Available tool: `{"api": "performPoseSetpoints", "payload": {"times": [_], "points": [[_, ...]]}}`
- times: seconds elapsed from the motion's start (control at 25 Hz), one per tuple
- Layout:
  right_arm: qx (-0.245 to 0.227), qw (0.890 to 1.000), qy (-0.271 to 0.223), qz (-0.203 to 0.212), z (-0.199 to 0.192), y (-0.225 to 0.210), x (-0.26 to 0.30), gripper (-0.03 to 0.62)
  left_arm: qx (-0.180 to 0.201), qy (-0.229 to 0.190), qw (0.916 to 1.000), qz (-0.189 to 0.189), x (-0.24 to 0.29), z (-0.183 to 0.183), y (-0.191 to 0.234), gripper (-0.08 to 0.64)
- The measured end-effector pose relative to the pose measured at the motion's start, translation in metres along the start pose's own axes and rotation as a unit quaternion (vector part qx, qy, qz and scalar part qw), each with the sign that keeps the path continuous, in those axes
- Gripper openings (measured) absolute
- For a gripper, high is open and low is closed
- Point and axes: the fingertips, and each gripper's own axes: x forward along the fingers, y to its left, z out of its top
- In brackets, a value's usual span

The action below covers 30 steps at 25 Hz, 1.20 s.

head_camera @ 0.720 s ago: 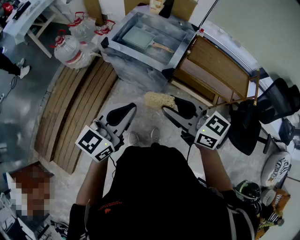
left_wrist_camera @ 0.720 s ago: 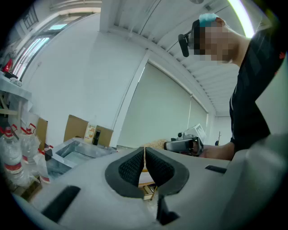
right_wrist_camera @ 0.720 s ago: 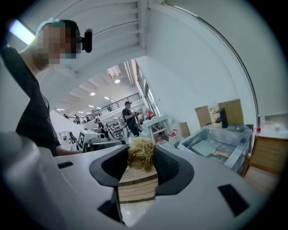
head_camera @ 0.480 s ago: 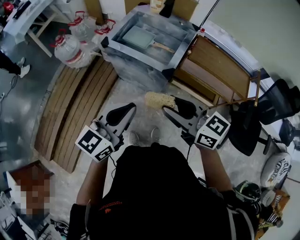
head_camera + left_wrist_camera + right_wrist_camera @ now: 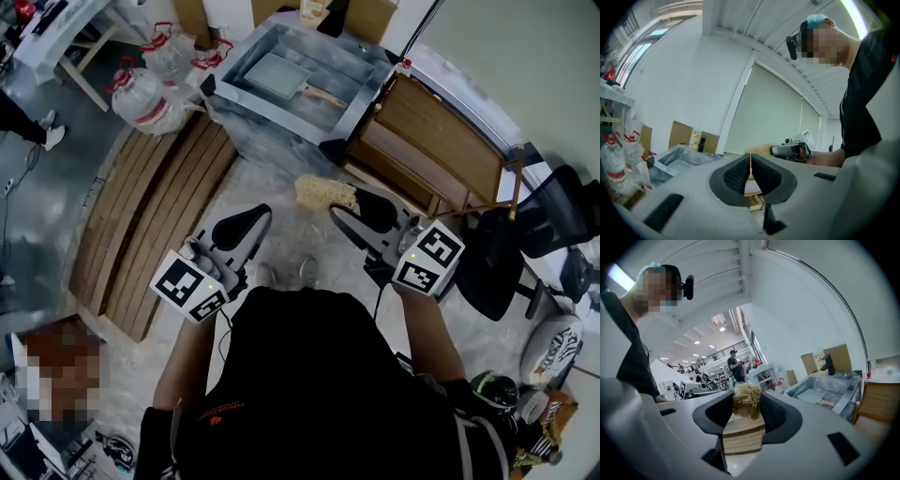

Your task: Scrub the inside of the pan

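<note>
Left tongs (image 5: 242, 225) are pressed together with nothing between them, held above the floor. Ahead of both tongs and well apart from them, the pan (image 5: 274, 75) lies flat inside the metal sink (image 5: 352, 66). Right tongs (image 5: 361, 211) clamp a straw-coloured scrubber (image 5: 322, 192) that sticks out past their tips.

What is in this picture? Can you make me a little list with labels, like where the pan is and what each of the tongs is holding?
Pan: lying in the metal sink, wooden handle pointing right
Left tongs: shut, holding nothing
Right tongs: shut on the straw-coloured scrubber
Scrubber and pan: apart, scrubbing not started
Beside the sink: water bottles on its left side in the head view
Floor: wooden boards lying flat
</note>
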Motion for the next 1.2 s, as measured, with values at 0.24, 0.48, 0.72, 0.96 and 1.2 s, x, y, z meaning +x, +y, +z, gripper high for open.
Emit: {"api": "performPoseSetpoints", "payload": {"times": [0.24,0.48,0.72,0.96,1.2], "points": [[0.002,1.000,0.001,0.012,0.002,-0.014,-0.018,0.178,0.005,-0.004,0.9999,0.015,0.017,-0.001,-0.013,0.026],[0.001,1.000,-0.001,0.022,0.004,-0.026,-0.034,0.178,0.008,-0.004,0.9995,0.030,0.030,-0.004,-0.022,0.026],[0.001,0.999,-0.002,0.033,0.005,-0.032,-0.038,0.178,0.011,-0.004,0.9991,0.040,0.036,-0.006,-0.027,0.025],[-0.004,0.999,-0.002,0.038,0.014,-0.040,-0.034,0.177,0.014,-0.011,0.9989,0.045,0.043,-0.001,-0.018,0.025],[-0.003,0.999,0.010,0.034,0.015,-0.060,-0.016,0.178,0.002,-0.019,0.9988,0.045,0.054,-0.003,0.010,0.025]]}}
